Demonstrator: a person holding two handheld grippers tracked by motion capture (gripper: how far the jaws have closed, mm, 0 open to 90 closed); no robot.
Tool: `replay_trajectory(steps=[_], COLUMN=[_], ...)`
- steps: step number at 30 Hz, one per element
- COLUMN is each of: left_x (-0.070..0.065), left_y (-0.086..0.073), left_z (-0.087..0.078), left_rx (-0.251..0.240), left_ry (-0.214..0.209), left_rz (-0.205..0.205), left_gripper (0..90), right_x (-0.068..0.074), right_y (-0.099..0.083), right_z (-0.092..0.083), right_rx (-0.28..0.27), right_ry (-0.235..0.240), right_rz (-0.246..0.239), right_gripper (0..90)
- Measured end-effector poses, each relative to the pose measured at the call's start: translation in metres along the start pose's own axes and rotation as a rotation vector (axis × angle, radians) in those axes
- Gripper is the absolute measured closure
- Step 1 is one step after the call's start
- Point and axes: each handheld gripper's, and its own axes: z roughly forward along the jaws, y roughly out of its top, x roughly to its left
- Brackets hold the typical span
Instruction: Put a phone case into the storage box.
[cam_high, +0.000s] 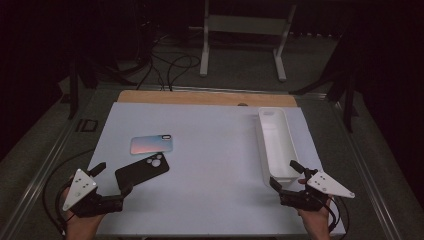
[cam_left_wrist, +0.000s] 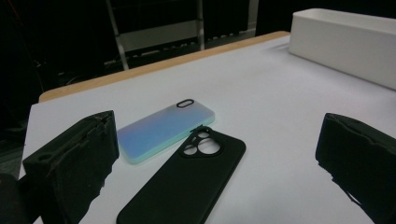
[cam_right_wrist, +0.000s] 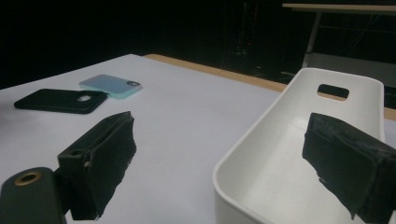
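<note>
A pale iridescent phone case (cam_high: 151, 144) lies flat on the left half of the table, with a black phone case (cam_high: 142, 170) just in front of it, both back-up. My left gripper (cam_high: 113, 179) rests open at the front left corner, its jaws just short of the black case (cam_left_wrist: 187, 182) and touching nothing. The iridescent case (cam_left_wrist: 163, 130) lies beyond it. My right gripper (cam_high: 286, 175) stands open at the front right, by the near end of a long white bin (cam_high: 277, 142). From there the bin (cam_right_wrist: 299, 79) looks empty, and nothing is between the jaws.
The table (cam_high: 215, 200) is covered by a pale sheet, with a wooden strip (cam_high: 200, 97) along its far edge. Cables and a white stand's legs (cam_high: 240, 45) are on the floor behind. Dark posts stand at both far corners.
</note>
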Motion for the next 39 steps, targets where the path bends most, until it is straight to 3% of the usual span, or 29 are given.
replay_trajectory(steps=[19,28,39], left_x=[0.004,0.009,0.021], left_y=[-0.003,0.005,0.023], left_z=[-0.002,-0.002,0.005], left_rx=[0.002,0.001,0.028], left_ry=[0.014,0.02,0.019], left_rz=[-0.021,-0.028,-0.002], left_gripper=[0.0,0.0,0.0], right_x=[0.002,0.003,0.003], right_y=[-0.002,-0.003,-0.003], right_z=[0.002,0.005,0.008], right_rx=[0.011,0.028,0.036], right_ry=[-0.004,-0.008,-0.005], right_rz=[-0.007,-0.009,-0.009], right_gripper=[9.2,9.2,9.2])
